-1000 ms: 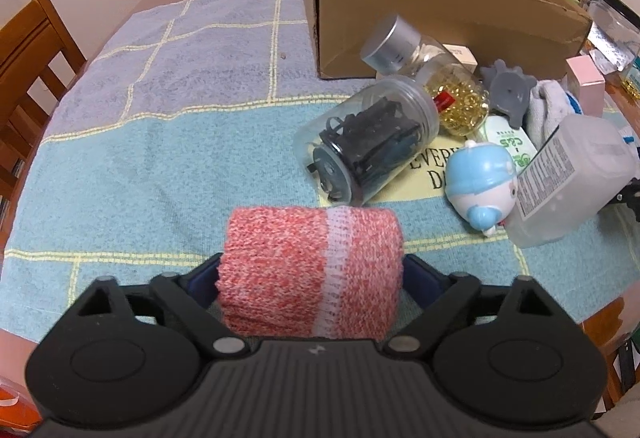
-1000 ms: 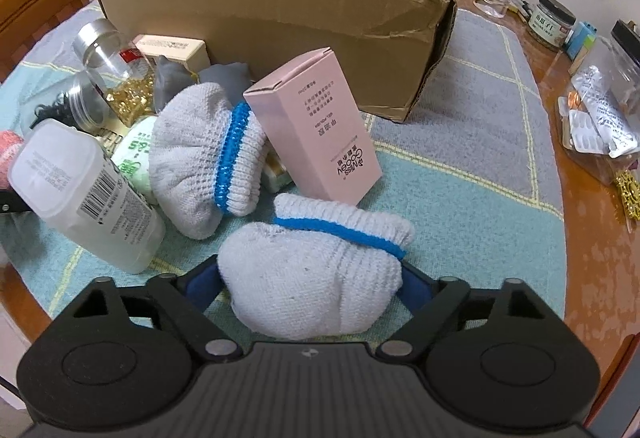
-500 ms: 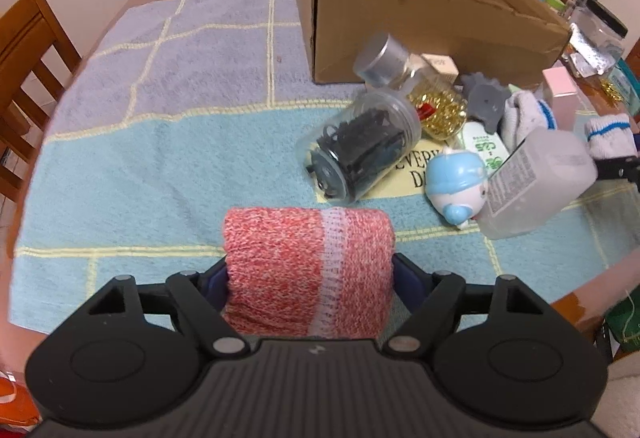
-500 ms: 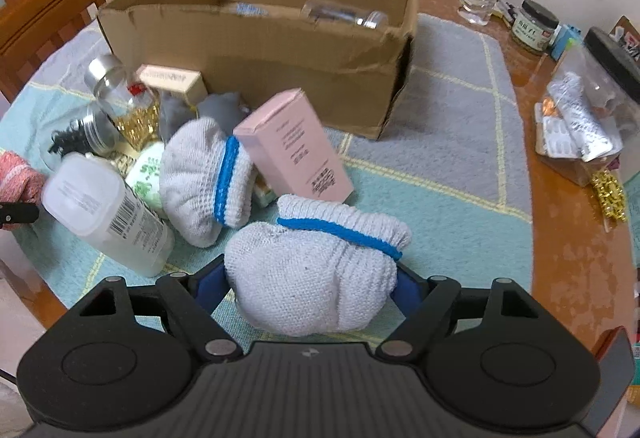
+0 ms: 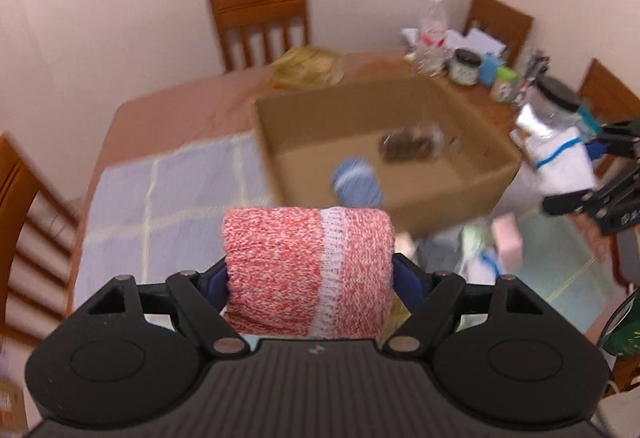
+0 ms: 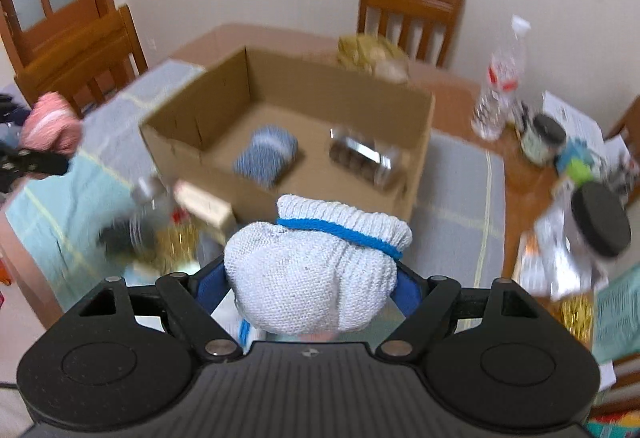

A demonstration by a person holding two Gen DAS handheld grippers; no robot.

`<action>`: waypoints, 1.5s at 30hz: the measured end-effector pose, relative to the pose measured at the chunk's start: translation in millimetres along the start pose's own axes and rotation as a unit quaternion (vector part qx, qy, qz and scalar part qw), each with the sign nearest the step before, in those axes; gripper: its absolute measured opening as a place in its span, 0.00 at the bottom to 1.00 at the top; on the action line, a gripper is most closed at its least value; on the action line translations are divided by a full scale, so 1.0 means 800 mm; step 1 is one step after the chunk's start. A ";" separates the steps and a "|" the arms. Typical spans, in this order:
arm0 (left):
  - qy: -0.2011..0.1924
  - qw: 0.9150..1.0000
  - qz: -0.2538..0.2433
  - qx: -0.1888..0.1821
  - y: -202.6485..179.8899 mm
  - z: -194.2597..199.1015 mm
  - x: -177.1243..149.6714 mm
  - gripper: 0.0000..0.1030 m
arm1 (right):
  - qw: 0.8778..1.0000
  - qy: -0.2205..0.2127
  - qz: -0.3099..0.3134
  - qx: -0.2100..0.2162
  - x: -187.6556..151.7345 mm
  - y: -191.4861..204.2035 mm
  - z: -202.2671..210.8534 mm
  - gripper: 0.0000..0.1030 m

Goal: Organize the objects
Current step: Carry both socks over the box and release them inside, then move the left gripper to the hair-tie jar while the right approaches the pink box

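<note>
1. The left gripper [image 5: 308,274] has its jaws clamped on a rolled red-and-white knit sock [image 5: 306,270], held up in the air in front of the cardboard box [image 5: 440,198].
2. The right gripper [image 6: 312,278] has its jaws pressed on a balled white sock with a blue band [image 6: 316,270], also clear of the table and facing the open box.
3. Already inside the box lie a blue knit roll [image 6: 266,154] and a clear jar on its side [image 6: 360,158]; its contents look dark, though the blur makes that hard to say.
4. Left to sort, on the cloth in front of the box: a jar of dark clips [image 6: 124,234], something gold and glittery [image 6: 176,244], a small tan box [image 6: 204,200], and more under the grippers.
5. I'd call the job early: two things packed, two on the way, a heap waiting.
</note>
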State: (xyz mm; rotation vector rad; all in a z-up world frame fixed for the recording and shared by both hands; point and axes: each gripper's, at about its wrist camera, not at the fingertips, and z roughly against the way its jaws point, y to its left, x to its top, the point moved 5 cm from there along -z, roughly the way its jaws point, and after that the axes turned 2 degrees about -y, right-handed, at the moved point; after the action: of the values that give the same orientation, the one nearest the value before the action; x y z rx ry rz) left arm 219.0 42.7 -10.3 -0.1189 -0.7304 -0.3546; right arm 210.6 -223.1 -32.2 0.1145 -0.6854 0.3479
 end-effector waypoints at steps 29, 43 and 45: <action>-0.013 0.999 -0.005 0.039 0.015 -0.077 0.066 0.94 | 0.999 -0.024 0.010 -0.039 0.065 -0.003 -0.038 1.00; 0.003 0.997 0.046 0.061 0.020 -0.051 -0.012 0.97 | 0.998 0.013 -0.032 -0.060 0.004 -0.007 -0.041 1.00; 0.010 0.996 0.053 0.065 0.019 -0.050 -0.027 0.97 | 0.997 0.022 -0.042 -0.065 -0.007 -0.010 -0.047 1.00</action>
State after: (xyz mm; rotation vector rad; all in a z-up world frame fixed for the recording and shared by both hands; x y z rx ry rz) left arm 235.0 53.7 -54.1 -0.0306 -0.7220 -0.2063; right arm 232.3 -224.1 -64.8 0.0125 -0.6554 0.2246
